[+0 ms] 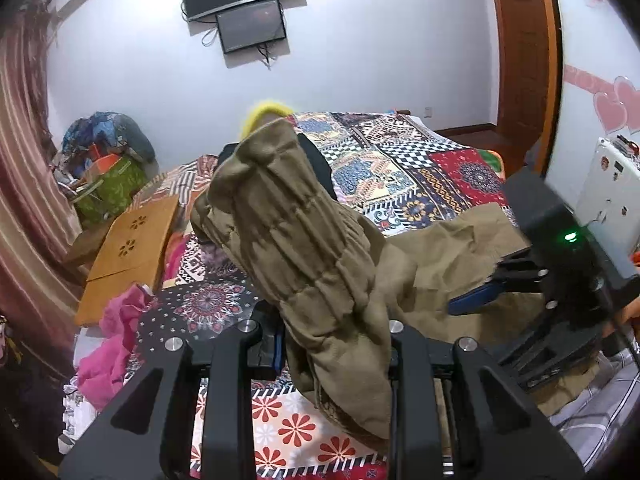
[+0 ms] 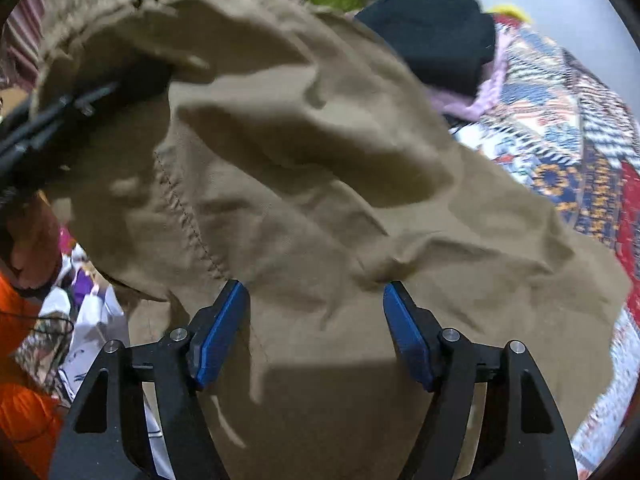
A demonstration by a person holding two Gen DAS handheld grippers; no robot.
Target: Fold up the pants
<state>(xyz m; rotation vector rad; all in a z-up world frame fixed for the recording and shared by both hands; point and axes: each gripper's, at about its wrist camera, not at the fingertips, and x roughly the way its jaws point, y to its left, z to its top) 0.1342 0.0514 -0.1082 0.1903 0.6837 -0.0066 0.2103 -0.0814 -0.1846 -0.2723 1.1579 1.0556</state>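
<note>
The khaki pants (image 1: 312, 232) hang bunched from my left gripper (image 1: 334, 344), which is shut on the gathered elastic waistband, lifted above the bed. The rest of the pants trails right across the bedspread, under my right gripper (image 1: 480, 296). In the right wrist view the khaki fabric (image 2: 320, 160) fills most of the frame, with a stitched seam running down its left side. My right gripper (image 2: 316, 300) hovers just over the cloth, jaws wide, blue pads (image 2: 224, 332) not pressing on anything. The left gripper (image 2: 60, 112) shows at the upper left, partly hidden under a fold.
A patchwork bedspread (image 1: 420, 168) covers the bed. A wooden lap table (image 1: 128, 248) and pink cloth (image 1: 116, 344) lie at the left. A black garment (image 2: 432, 40) sits further up the bed. A white box (image 1: 608, 196) stands at the right, cluttered bags (image 1: 108, 160) in the corner.
</note>
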